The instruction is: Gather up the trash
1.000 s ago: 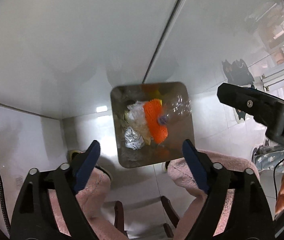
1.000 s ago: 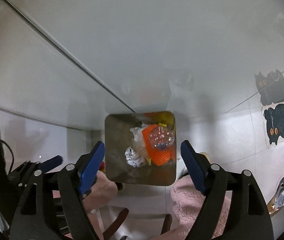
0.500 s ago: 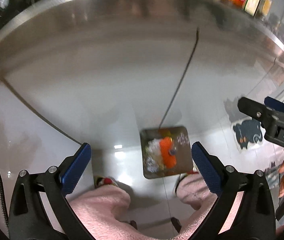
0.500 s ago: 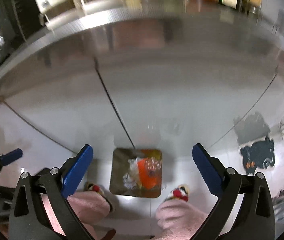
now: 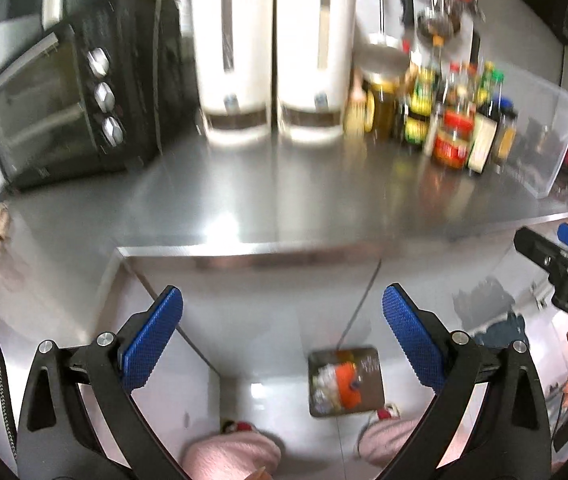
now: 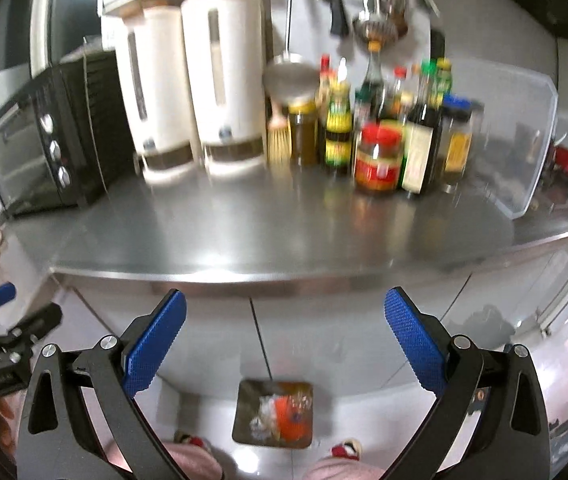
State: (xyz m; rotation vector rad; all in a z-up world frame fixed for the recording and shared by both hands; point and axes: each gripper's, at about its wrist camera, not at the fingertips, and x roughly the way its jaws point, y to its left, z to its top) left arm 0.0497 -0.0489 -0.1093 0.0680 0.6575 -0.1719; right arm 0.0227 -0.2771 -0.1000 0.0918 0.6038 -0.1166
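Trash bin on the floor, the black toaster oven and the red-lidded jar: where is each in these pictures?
Trash bin point(image 6: 243, 412): right wrist view, on its bare inner left wall.
Toaster oven point(image 5: 43, 120): left wrist view, on its glass door.
Red-lidded jar point(image 6: 378, 168): right wrist view, on its label.

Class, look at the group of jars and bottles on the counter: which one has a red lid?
The squat jar at the front, with a red and yellow label; the others are taller, with different caps.

Both grippers hang in front of the counter point(image 5: 284, 200), tilted down over its front edge. The left gripper point(image 5: 282, 330) has its jaws spread wide with nothing between them; the right gripper point(image 6: 285, 332), off to its right side, is equally wide and empty. Pink-clad legs point(image 5: 231, 456) show below, beneath the counter edge.
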